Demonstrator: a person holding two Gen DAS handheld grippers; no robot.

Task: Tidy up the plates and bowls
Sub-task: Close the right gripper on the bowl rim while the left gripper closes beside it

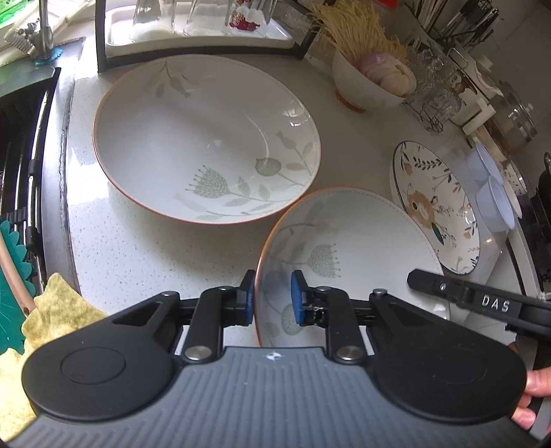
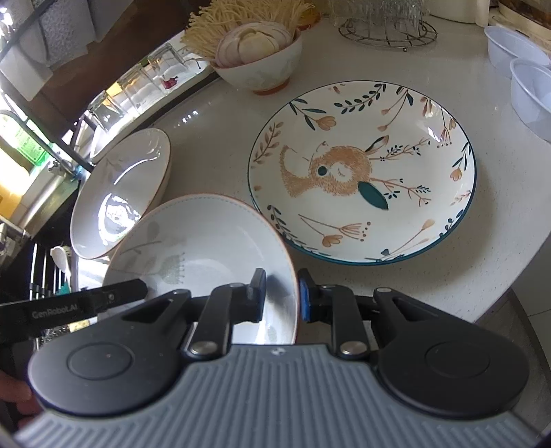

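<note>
Hiding under both grippers' housings, smaller bowl's (image 1: 347, 241) near rim.

Near rim of small leaf-pattern bowl (image 1: 344, 241) hidden behind gripper body. Plastic tubs (image 2: 527, 79) cut off at right edge. Rack (image 1: 458, 20) contents indistinct.

Daylit speckled white countertop (image 1: 144, 255) beside sink (image 1: 20, 144)

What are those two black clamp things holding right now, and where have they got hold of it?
Both hold the smaller leaf-patterned bowl by its rim: the left gripper on the bowl's left edge, the right gripper on its right edge, one finger inside and one outside.
</note>
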